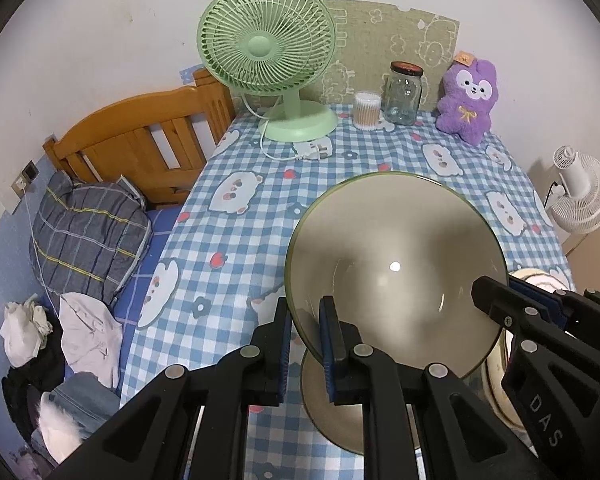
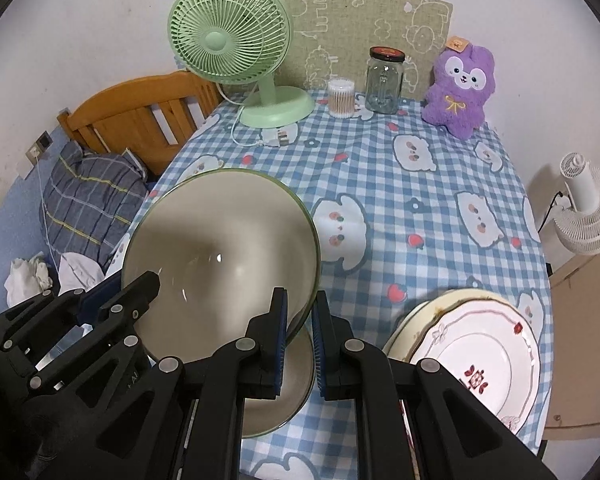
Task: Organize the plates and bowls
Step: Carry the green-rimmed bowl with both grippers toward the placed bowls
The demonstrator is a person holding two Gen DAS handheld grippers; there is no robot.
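A wide beige bowl with a green rim (image 1: 396, 264) (image 2: 220, 248) hangs tilted above the checked tablecloth, carried between both grippers. My left gripper (image 1: 306, 332) (image 2: 120, 286) is shut on its left rim. My right gripper (image 2: 300, 320) (image 1: 500, 290) is shut on its right rim. Directly below it a second beige dish (image 1: 332, 408) (image 2: 284, 392) rests on the table. To the right lies a white plate with red decoration (image 2: 480, 360), stacked on a cream plate (image 2: 416, 320); only the stack's edge (image 1: 540, 278) shows in the left wrist view.
At the table's back stand a green desk fan (image 1: 266, 52) with its cord and plug (image 1: 312, 152), a cotton swab tub (image 1: 367, 110), a glass jar (image 1: 405, 94) and a purple plush toy (image 1: 470, 100). A bed with bedding (image 1: 88, 236) lies left; a white fan (image 2: 584, 208) stands right.
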